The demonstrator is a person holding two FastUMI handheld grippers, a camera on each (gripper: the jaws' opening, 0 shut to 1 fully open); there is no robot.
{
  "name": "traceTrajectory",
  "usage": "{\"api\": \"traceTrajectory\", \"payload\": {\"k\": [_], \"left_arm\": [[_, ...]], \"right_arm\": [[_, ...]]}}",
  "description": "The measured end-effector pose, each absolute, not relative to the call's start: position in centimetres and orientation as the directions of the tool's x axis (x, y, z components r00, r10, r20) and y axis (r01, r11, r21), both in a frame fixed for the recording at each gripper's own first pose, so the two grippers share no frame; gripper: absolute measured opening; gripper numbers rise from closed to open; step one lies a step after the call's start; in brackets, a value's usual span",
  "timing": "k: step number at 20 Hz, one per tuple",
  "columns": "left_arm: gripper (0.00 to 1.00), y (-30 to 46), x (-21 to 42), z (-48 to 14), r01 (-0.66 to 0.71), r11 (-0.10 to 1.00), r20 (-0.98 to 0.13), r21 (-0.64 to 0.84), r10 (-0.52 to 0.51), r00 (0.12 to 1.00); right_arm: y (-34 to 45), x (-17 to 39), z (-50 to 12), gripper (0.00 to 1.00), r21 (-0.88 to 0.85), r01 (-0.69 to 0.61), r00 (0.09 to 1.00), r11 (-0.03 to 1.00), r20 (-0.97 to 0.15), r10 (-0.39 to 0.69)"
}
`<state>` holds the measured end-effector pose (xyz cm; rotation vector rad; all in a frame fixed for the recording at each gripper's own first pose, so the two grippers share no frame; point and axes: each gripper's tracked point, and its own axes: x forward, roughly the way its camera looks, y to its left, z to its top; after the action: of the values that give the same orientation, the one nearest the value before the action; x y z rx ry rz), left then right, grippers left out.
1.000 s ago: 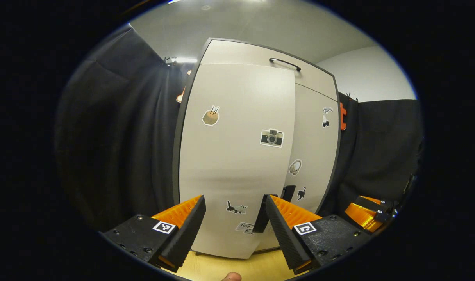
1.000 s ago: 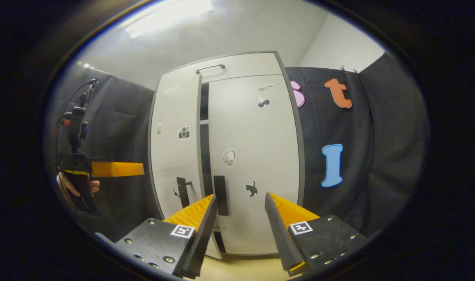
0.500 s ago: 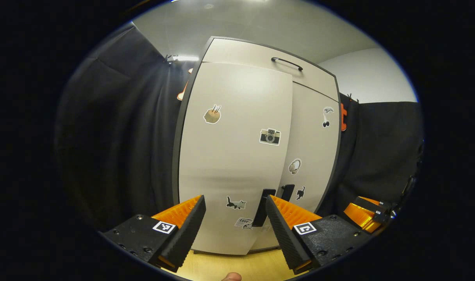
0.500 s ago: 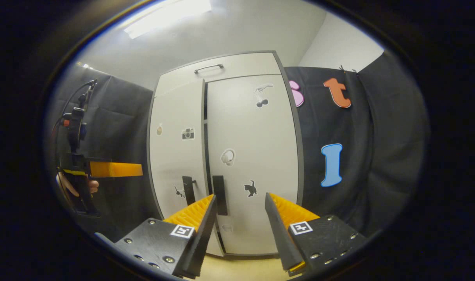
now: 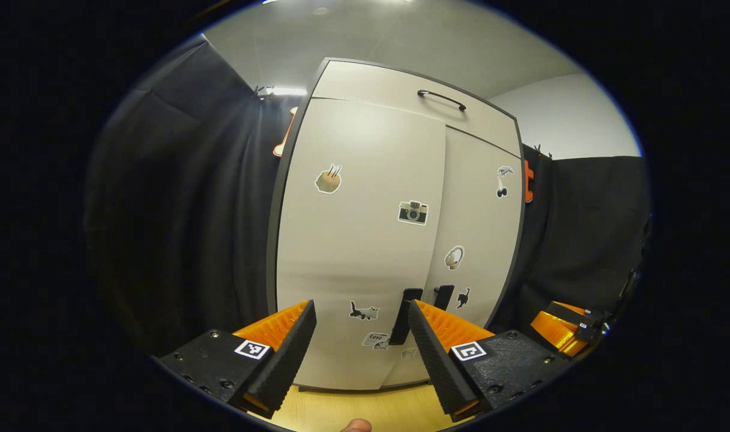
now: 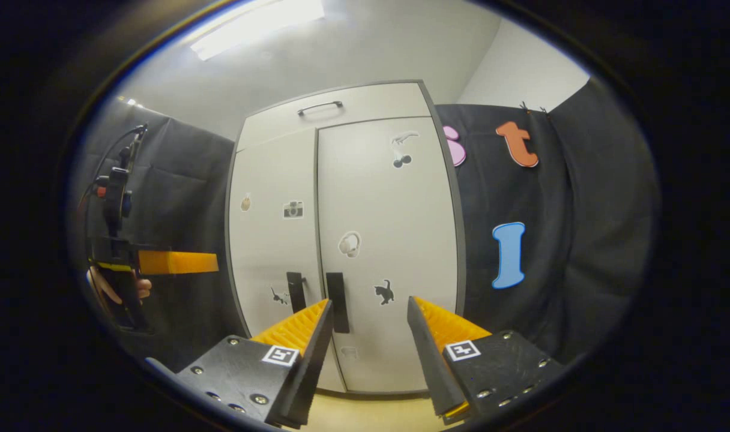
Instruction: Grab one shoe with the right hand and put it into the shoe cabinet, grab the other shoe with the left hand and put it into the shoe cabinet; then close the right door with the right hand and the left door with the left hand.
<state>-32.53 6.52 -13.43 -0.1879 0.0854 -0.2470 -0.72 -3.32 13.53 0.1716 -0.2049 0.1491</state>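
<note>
Both doors now sit flush: we see the left door (image 6: 275, 240) has swung shut beside the right door (image 6: 389, 240). Left gripper (image 5: 360, 348) and right gripper (image 6: 368, 342) stand apart, empty; task looks complete.

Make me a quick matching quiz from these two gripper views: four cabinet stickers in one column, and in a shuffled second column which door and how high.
1. camera sticker
2. cherry sticker
3. black cat sticker
4. headphones sticker

A. right door, near the top
B. left door, mid height
C. right door, low, right of its handle
D. right door, mid height

Pairs: 1-B, 2-A, 3-C, 4-D
</note>
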Motion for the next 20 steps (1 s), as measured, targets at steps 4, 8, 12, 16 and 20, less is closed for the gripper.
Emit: {"api": "traceTrajectory", "payload": {"k": [4,8,12,16,20], "left_arm": [[0.94,6.5,-32.6,-13.4,0.242,0.951,-0.060,-0.193,-0.258,0.964],[0.94,6.4,-32.8,-13.4,0.254,0.950,-0.054,-0.183,-0.267,0.962],[0.94,6.4,-33.0,-13.0,0.263,0.953,-0.031,-0.147,-0.271,0.962],[0.94,6.0,-33.3,-13.2,0.310,0.946,-0.016,-0.098,-0.313,0.950],[0.94,4.7,-33.2,-13.8,0.342,0.936,-0.021,-0.085,-0.345,0.939]], "right_arm": [[-3.4,-1.1,13.4,0.74,0.161,-0.151,0.970,0.975,0.212,0.115],[-3.4,-1.8,13.3,0.74,0.165,-0.125,0.973,0.978,0.211,0.089],[-3.3,-3.1,13.6,0.74,0.170,-0.094,0.974,0.981,0.220,0.055],[-3.8,-4.5,13.2,0.74,0.174,-0.037,0.978,0.984,0.209,0.000],[-4.8,-5.5,12.6,0.74,0.152,0.007,0.979,0.988,0.199,-0.037]]}}
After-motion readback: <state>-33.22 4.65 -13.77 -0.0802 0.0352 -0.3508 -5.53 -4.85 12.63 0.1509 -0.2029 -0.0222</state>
